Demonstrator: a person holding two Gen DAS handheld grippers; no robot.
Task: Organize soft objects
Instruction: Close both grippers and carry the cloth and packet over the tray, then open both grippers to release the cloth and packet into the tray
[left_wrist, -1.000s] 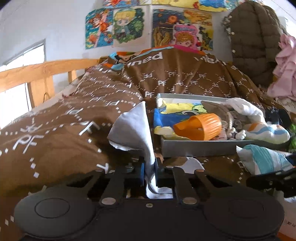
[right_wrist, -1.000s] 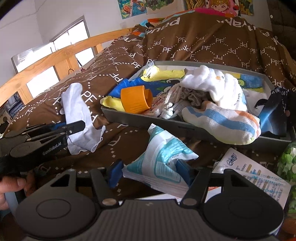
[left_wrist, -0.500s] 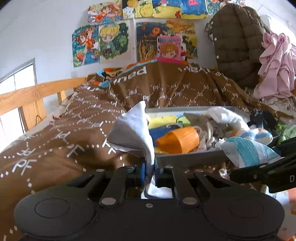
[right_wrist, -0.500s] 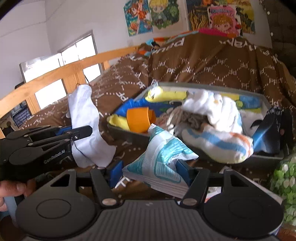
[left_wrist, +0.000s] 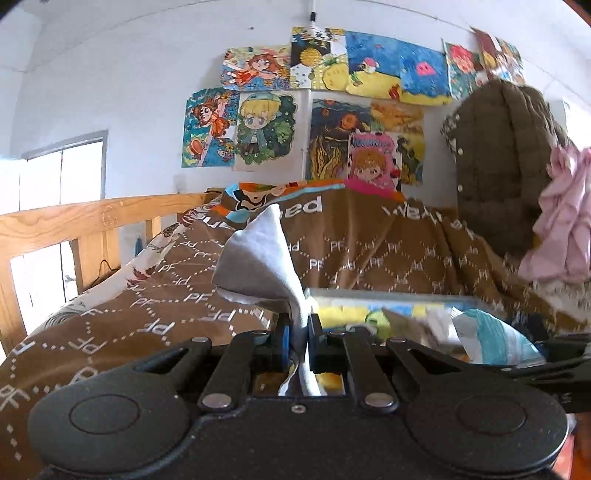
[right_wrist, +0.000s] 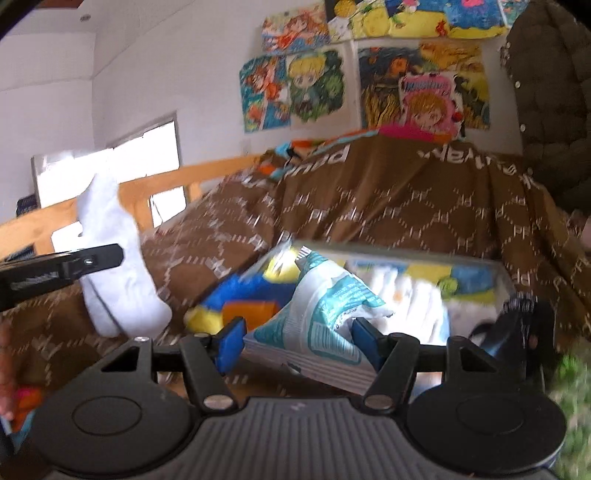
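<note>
My left gripper (left_wrist: 298, 341) is shut on a white sock (left_wrist: 258, 266), which stands up above the jaws and hangs below them; in the right wrist view the same sock (right_wrist: 118, 266) dangles at the left. My right gripper (right_wrist: 297, 341) is shut on a white and teal soft packet (right_wrist: 321, 325), lifted in front of the grey tray (right_wrist: 406, 254). The tray holds blue, yellow and white soft items and an orange cup (right_wrist: 251, 312). In the left wrist view the packet (left_wrist: 495, 336) shows at the right, in front of the tray (left_wrist: 388, 295).
A brown patterned blanket (left_wrist: 166, 295) covers the bed. A wooden bed rail (left_wrist: 74, 221) runs along the left. A brown quilted coat (left_wrist: 509, 166) and pink clothing (left_wrist: 565, 221) hang at the right. Drawings cover the wall (left_wrist: 314, 110). A black item (right_wrist: 517, 328) sits at the tray's right end.
Both grippers have risen and tilted up, each keeping its hold: the sock and the packet came up off the blanket. The tray now sits lower in both views.
</note>
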